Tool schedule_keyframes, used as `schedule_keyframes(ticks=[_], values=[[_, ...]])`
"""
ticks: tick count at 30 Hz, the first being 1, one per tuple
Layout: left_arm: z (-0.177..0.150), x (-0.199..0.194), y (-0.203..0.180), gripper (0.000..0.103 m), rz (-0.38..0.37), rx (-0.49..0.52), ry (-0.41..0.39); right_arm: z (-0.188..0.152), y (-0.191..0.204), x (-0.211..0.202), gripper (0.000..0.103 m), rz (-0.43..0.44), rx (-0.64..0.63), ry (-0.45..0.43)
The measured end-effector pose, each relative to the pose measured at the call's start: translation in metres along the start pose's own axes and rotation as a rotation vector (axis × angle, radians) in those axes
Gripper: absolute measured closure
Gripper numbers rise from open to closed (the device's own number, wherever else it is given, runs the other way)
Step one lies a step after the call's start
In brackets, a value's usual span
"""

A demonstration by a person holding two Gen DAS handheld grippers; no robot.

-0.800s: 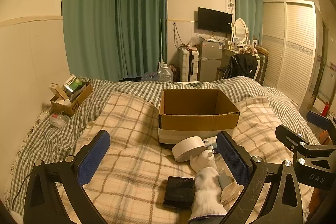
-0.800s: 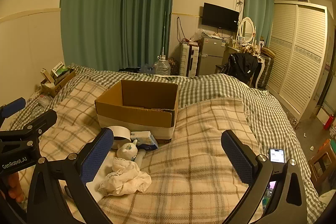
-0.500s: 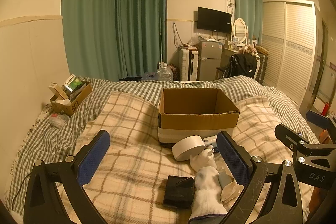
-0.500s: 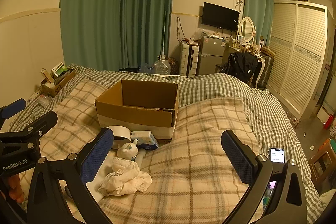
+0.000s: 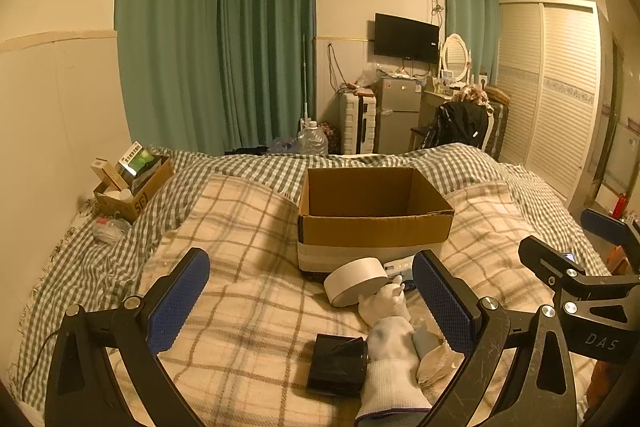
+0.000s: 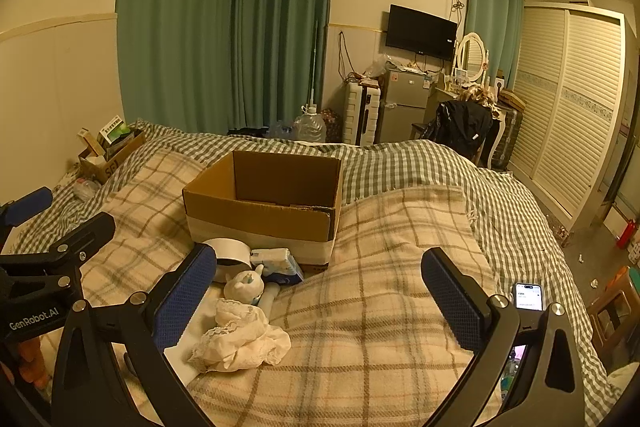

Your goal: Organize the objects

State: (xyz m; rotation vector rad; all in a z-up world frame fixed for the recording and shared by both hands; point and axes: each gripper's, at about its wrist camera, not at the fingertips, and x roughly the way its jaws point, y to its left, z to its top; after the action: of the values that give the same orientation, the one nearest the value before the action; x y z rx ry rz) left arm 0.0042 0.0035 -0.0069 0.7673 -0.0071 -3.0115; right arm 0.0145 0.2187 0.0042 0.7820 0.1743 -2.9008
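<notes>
An open cardboard box (image 5: pixel 374 217) stands on the plaid blanket; it also shows in the right wrist view (image 6: pixel 264 203). In front of it lie a white tape roll (image 5: pixel 354 285), a white glove (image 5: pixel 390 359), a black wallet-like case (image 5: pixel 338 363), a small white toy (image 6: pixel 244 285), a tissue pack (image 6: pixel 276 263) and a crumpled lace cloth (image 6: pixel 240 337). My left gripper (image 5: pixel 310 303) is open and empty, above the blanket near these items. My right gripper (image 6: pixel 320 301) is open and empty to their right.
A phone (image 6: pixel 528 297) lies on the blanket at the right. A small carton of packets (image 5: pixel 132 183) sits at the bed's far left by the wall. A fridge (image 5: pixel 398 115), chair and wardrobe stand beyond the bed.
</notes>
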Motion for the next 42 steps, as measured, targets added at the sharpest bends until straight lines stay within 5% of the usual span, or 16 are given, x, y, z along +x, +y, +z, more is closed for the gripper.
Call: schedule_keyframes(ticks=[23, 32, 35, 38, 40, 42], values=[[-0.002, -0.010, -0.008, 0.000, 0.018, 0.031, 0.063, 0.006, -0.004, -0.027, 0.000, -0.011, -0.015, -0.028], [-0.051, 0.024, -0.027, 0.002, -0.058, 0.013, 0.299, -0.017, -0.009, -0.010, 0.000, -0.030, -0.020, 0.058], [-0.077, 0.038, -0.042, 0.016, -0.101, 0.057, 0.402, -0.020, -0.006, -0.002, 0.000, -0.025, -0.028, 0.076], [-0.099, 0.045, -0.051, 0.051, -0.165, 0.084, 0.490, -0.023, -0.003, 0.004, 0.000, -0.019, -0.036, 0.087], [-0.101, 0.042, -0.052, 0.076, -0.184, 0.080, 0.484, -0.025, -0.002, 0.008, 0.000, -0.015, -0.040, 0.097], [-0.097, 0.035, -0.046, 0.080, -0.186, 0.054, 0.438, -0.026, -0.002, 0.011, 0.001, -0.012, -0.044, 0.107]])
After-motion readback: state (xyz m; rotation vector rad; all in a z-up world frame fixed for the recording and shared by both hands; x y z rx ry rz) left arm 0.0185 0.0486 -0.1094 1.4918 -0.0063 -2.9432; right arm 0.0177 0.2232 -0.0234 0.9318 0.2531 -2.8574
